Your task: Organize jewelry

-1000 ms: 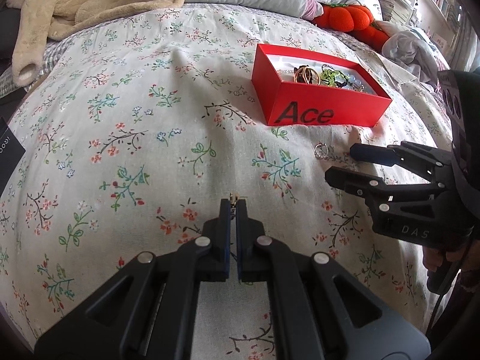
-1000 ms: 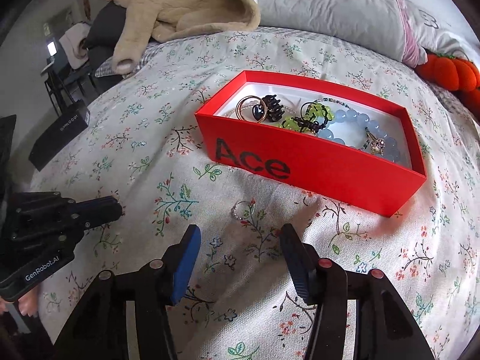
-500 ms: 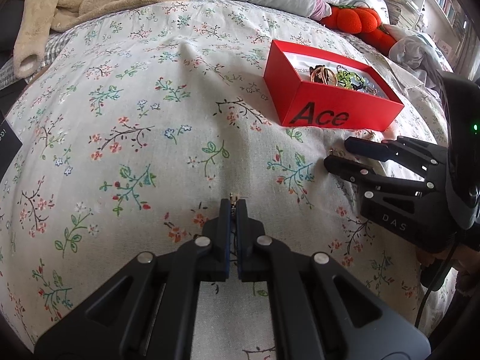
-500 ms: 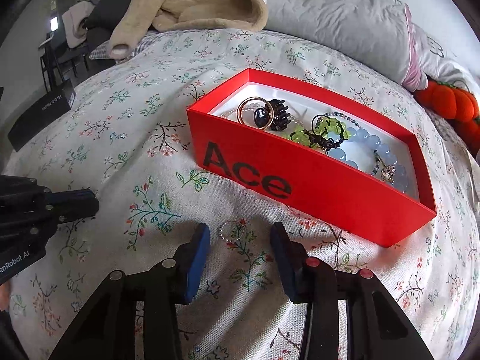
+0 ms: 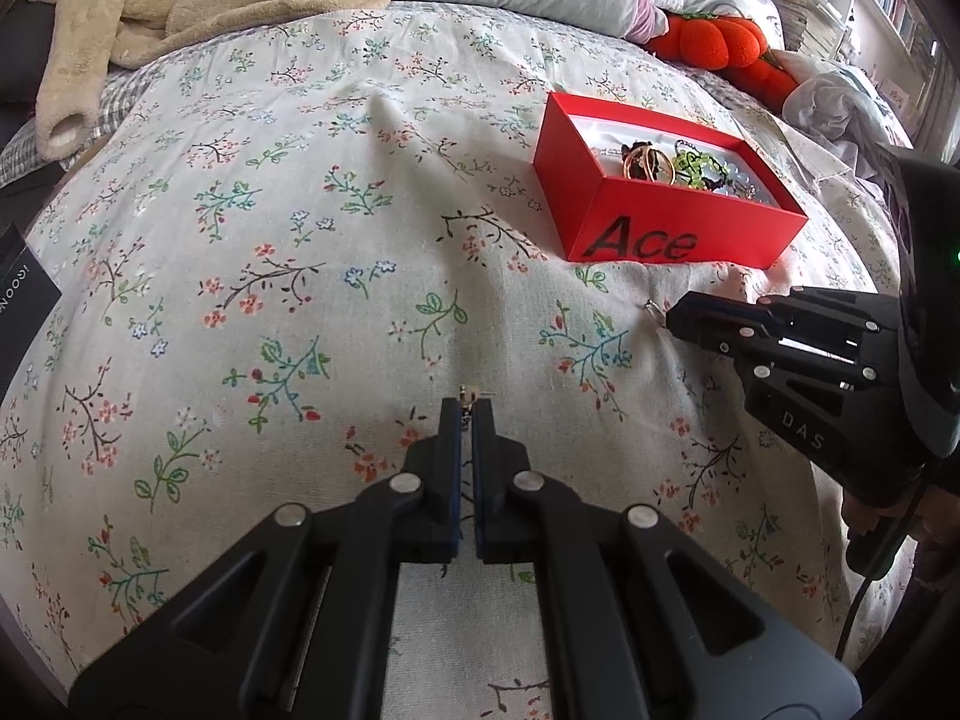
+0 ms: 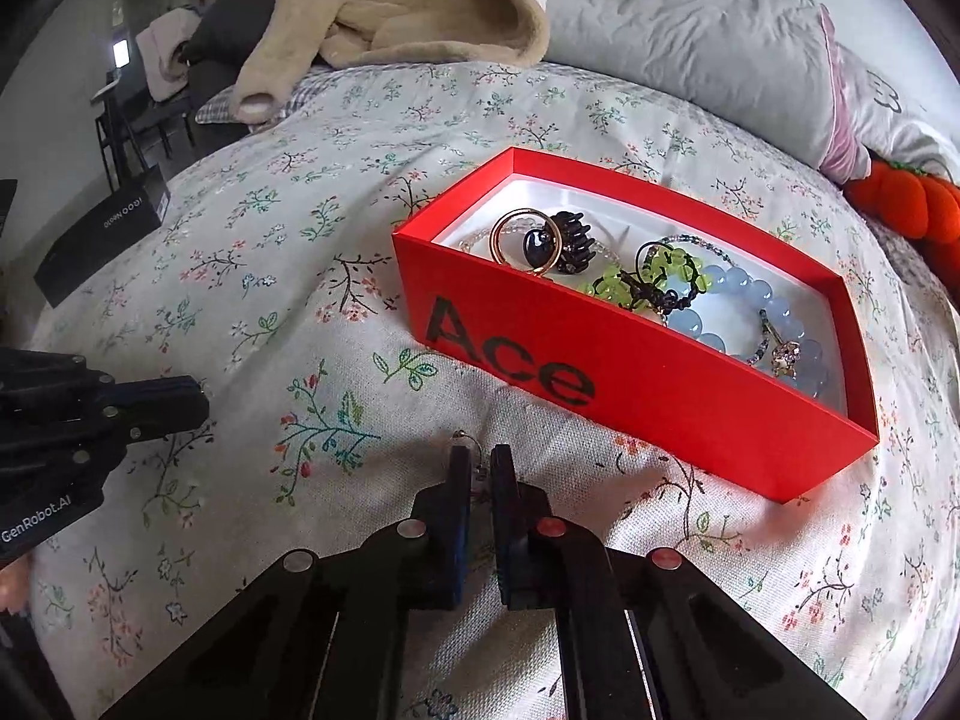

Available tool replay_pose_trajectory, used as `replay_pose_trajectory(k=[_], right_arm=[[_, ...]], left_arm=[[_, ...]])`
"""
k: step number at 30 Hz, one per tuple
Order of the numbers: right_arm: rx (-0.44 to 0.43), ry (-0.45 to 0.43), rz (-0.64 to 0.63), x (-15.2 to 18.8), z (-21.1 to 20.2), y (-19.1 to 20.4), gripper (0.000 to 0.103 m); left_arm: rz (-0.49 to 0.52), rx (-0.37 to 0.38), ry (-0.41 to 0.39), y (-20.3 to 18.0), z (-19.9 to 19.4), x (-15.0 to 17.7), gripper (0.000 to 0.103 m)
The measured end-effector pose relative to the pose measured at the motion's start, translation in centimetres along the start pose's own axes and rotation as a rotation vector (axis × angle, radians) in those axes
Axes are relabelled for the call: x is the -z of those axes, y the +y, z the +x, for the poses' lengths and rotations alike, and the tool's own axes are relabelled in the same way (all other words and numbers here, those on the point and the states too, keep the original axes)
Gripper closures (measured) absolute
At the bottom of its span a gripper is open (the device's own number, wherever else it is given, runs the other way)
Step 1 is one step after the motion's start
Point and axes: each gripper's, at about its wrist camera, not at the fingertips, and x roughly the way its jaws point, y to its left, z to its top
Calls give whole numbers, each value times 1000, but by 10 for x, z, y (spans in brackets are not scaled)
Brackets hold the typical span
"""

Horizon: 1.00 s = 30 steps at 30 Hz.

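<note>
Presently listed: left gripper (image 5: pixel 467 414), jaws closed on a small gold earring (image 5: pixel 466 395) above the floral bedspread (image 5: pixel 288 252); right gripper (image 6: pixel 480 456), jaws pinched on a silver ring (image 6: pixel 467 439), just before the red box (image 6: pixel 630 372) holding bracelets.

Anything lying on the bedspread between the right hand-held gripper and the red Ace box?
No. In the right wrist view, only bare floral bedspread separates the right hand-held gripper, shut on a small ring, from the red Ace box.
</note>
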Motion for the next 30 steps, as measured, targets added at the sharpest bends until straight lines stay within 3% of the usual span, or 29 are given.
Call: replay_pose_trajectory(k=[8, 9, 16, 18, 19, 20, 21, 24, 30], right_arm=[[-38, -9, 42, 4, -15, -8, 94], [-55, -3, 50, 4, -14, -7, 90], [-91, 75, 122, 4, 6, -9, 89], [-107, 75, 126, 3, 8, -9, 80], [-120, 69, 129, 2, 8, -8, 72], [-135, 57, 131, 1, 8, -7, 56], [-128, 53, 126, 0, 8, -5, 52], [-124, 54, 139, -1, 14, -6, 53], [-132, 49, 186, -4, 24, -18, 63]], left_arm=[[-3, 5, -21, -4, -11, -5, 99], [-4, 7, -21, -5, -11, -4, 99], [10, 12, -6, -12, -7, 1, 99], [25, 4, -5, -11, -8, 2, 99], [30, 1, -5, -10, -8, 1, 99], [31, -2, -5, -9, -8, 1, 99], [30, -2, -5, -8, -8, 0, 99], [16, 2, -5, -3, -6, -2, 99], [5, 12, 5, 1, 0, -1, 99]])
